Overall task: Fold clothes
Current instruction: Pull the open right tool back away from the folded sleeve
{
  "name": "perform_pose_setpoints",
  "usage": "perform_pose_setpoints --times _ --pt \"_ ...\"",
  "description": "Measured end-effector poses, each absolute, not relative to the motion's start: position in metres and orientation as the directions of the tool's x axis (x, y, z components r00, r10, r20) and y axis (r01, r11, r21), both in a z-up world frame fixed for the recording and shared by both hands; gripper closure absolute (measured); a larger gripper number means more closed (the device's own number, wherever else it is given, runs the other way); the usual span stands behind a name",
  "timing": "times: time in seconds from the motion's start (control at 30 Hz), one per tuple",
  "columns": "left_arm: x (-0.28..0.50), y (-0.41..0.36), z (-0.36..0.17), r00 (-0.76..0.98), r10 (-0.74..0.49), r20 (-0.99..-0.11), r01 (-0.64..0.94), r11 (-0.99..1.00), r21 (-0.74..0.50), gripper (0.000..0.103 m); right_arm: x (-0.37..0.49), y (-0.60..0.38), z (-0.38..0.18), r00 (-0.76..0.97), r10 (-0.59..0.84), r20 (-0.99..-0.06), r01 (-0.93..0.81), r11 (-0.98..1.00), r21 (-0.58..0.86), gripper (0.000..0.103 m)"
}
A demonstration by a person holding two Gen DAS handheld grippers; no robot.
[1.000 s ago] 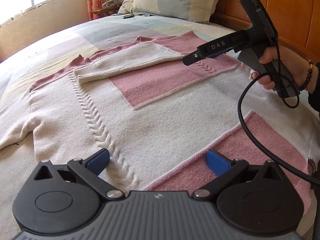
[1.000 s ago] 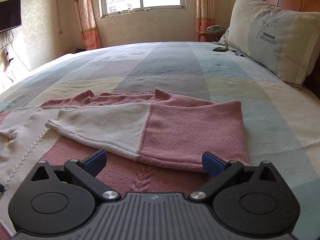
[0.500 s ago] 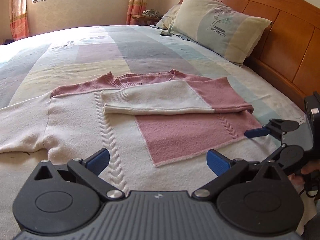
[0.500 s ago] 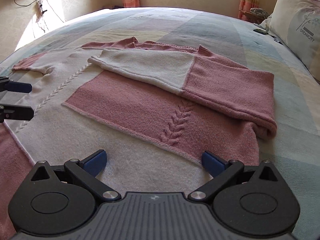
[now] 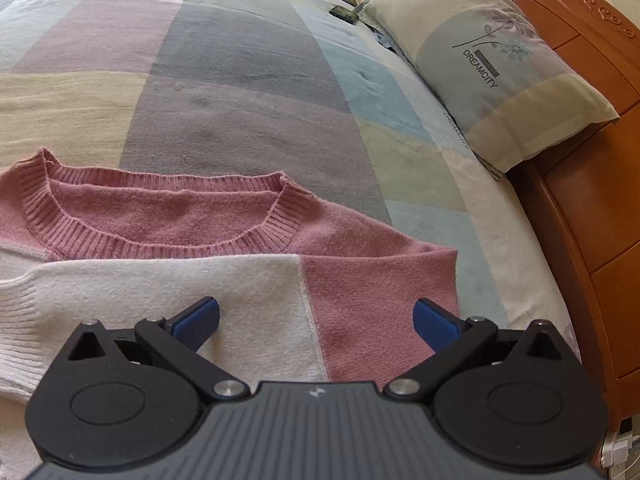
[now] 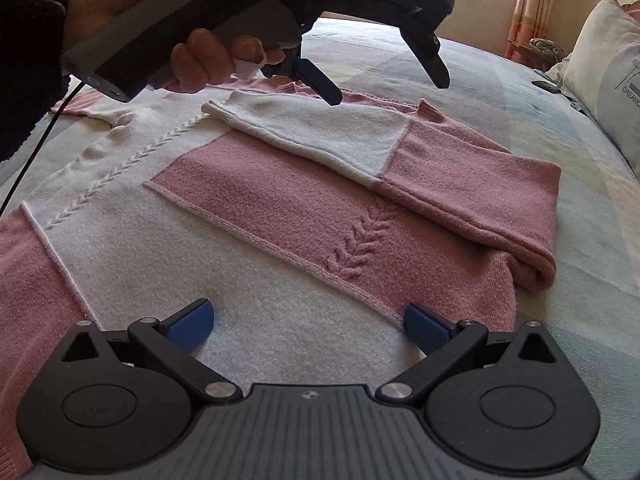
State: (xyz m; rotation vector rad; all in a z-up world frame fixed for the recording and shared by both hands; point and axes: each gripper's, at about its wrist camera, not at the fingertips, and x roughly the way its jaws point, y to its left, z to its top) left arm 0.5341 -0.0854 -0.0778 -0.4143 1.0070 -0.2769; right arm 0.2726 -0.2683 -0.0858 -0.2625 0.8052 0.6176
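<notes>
A pink and cream knit sweater point(image 6: 248, 216) lies flat on the bed, one sleeve point(image 6: 360, 140) folded across its chest. In the left wrist view the folded sleeve point(image 5: 224, 300) lies right under my left gripper point(image 5: 316, 318), which is open and empty, just below the pink ribbed collar point(image 5: 160, 236). In the right wrist view the left gripper point(image 6: 384, 80) hovers over that sleeve, jaws apart. My right gripper point(image 6: 308, 322) is open and empty above the cream lower body of the sweater.
The bed has a pastel patchwork cover point(image 5: 240, 80). A pillow point(image 5: 492, 72) leans on the wooden headboard point(image 5: 592, 208) at the right. A small dark object point(image 5: 343, 13) lies near the pillow. A cable point(image 6: 28, 160) hangs from the left gripper's handle.
My left gripper has moved forward up the sweater to hover over the folded sleeve near the collar. My right gripper has pulled back a little over the lower body.
</notes>
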Motion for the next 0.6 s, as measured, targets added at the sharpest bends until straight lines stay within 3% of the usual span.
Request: perform_pose_setpoints --times 0.13,0.23,0.6 --pt "0.527 -0.059 -0.084 0.536 -0.458 -0.709 -0.002 0.839 -0.543 0.001 0.273 -0.269 -0.085 0.524 0.419 -0.742 -0.618 0.786 0.007 0.000" --pt "0.520 -0.037 -0.078 0.560 -0.371 -0.741 -0.039 0.881 -0.471 0.001 0.274 -0.269 -0.085 0.521 0.416 -0.745 -0.620 0.785 0.005 0.000" --pt "0.427 -0.009 -0.018 0.594 -0.296 -0.748 -0.016 0.925 -0.379 0.001 0.275 -0.261 -0.078 0.515 0.406 -0.755 -0.610 0.792 0.010 0.000"
